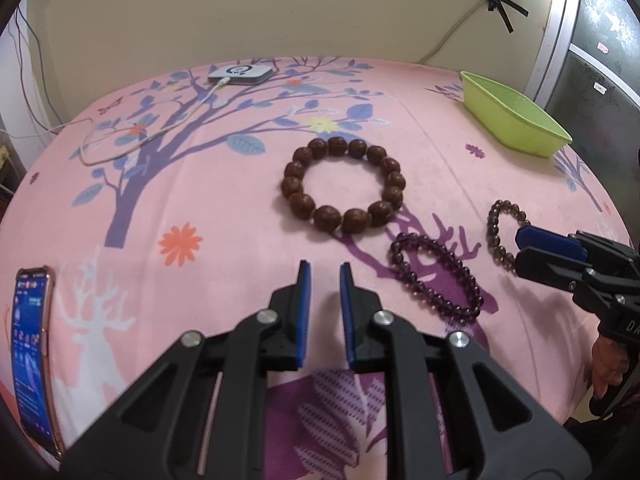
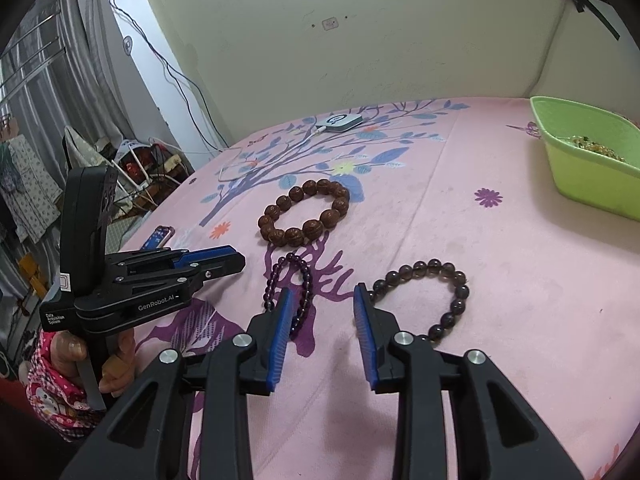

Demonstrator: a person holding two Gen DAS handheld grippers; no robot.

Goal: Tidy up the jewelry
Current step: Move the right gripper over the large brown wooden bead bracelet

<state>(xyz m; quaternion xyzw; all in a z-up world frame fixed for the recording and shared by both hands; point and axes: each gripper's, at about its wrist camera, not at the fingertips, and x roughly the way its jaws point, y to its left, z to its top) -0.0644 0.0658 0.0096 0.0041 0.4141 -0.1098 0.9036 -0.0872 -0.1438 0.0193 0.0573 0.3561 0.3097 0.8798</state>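
Observation:
Three bead bracelets lie on the pink cloth. A large brown wooden bracelet (image 1: 343,184) (image 2: 305,213) lies in the middle. A dark purple bracelet (image 1: 436,276) (image 2: 289,284) lies nearer. A smoky brown bracelet (image 1: 505,229) (image 2: 430,296) lies to the right. My left gripper (image 1: 325,268) (image 2: 236,258) is open and empty, short of the wooden bracelet. My right gripper (image 2: 323,294) (image 1: 520,246) is open and empty, its right finger close to the near edge of the smoky bracelet. A green bin (image 1: 514,117) (image 2: 592,156) at the back right holds some jewelry.
A phone (image 1: 34,356) (image 2: 158,237) lies at the left edge of the cloth. A white charger box (image 1: 240,73) (image 2: 340,122) with a cable (image 1: 120,136) sits at the back by the wall. Clutter and hanging clothes stand left of the table (image 2: 40,184).

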